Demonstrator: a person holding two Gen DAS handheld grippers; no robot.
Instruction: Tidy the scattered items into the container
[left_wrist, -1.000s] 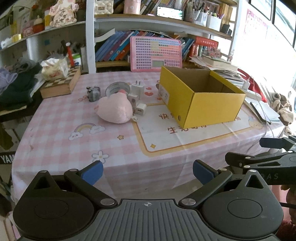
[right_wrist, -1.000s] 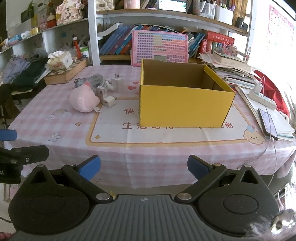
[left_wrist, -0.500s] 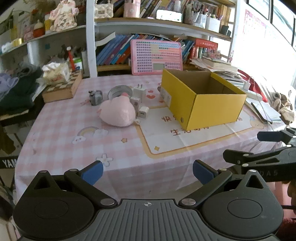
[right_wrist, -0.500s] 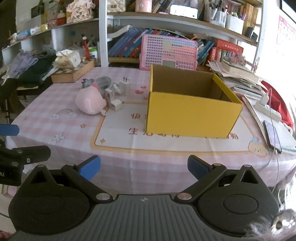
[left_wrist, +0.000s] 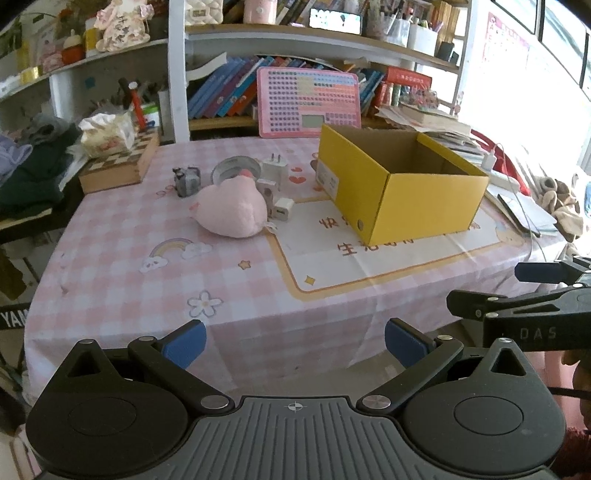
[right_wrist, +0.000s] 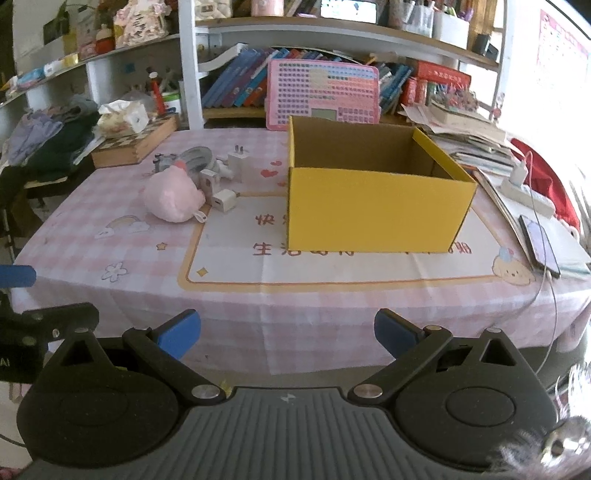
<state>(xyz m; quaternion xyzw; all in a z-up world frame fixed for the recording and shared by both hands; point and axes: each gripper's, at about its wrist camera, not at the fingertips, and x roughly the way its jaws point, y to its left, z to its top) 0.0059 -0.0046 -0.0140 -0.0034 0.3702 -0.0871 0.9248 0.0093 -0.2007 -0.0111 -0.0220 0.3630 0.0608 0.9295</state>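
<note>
An open yellow cardboard box stands on the pink checked tablecloth. Left of it lies a pink plush toy, with white charger plugs, a grey tape roll and a small grey toy around it. My left gripper is open and empty, off the table's near edge. My right gripper is open and empty, also short of the table, facing the box.
A wooden chessboard box with a tissue pack sits at the far left. A pink keyboard toy leans on the bookshelf behind. A phone, cable and power strip lie at the right edge, beside stacked papers.
Both grippers have drawn back and risen a little, so the table looks smaller and farther. Nothing on the table has moved. Both stay open.
</note>
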